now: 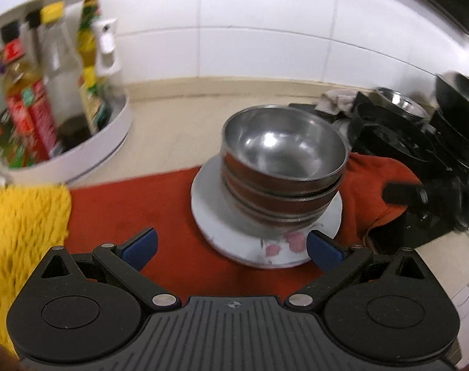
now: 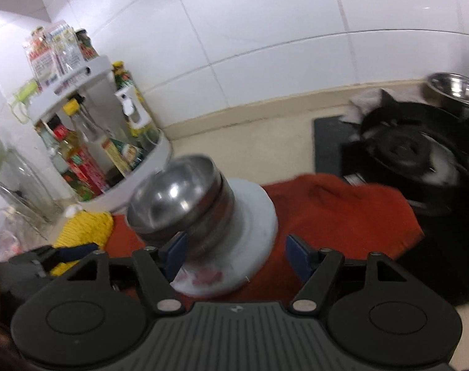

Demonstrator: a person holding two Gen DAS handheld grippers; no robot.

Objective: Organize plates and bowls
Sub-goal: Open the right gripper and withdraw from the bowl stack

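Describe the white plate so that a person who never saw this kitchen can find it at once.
Find the red cloth spread on the counter in front of the tiled wall. The white plate lies on it, between the round white bottle rack and the black stove. It alone carries a stack of steel bowls, and pink flowers mark its near rim.

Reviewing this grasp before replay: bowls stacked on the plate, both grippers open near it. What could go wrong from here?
1. The stacked steel bowls sit off-centre and unevenly nested on the white floral plate; lifting the plate could tip them.
2. The plate rests on a rumpled red cloth, so it may rock or drag the cloth.
3. The right gripper, jaws open, is close to the plate rim; the left gripper is close too, so either could knock it.
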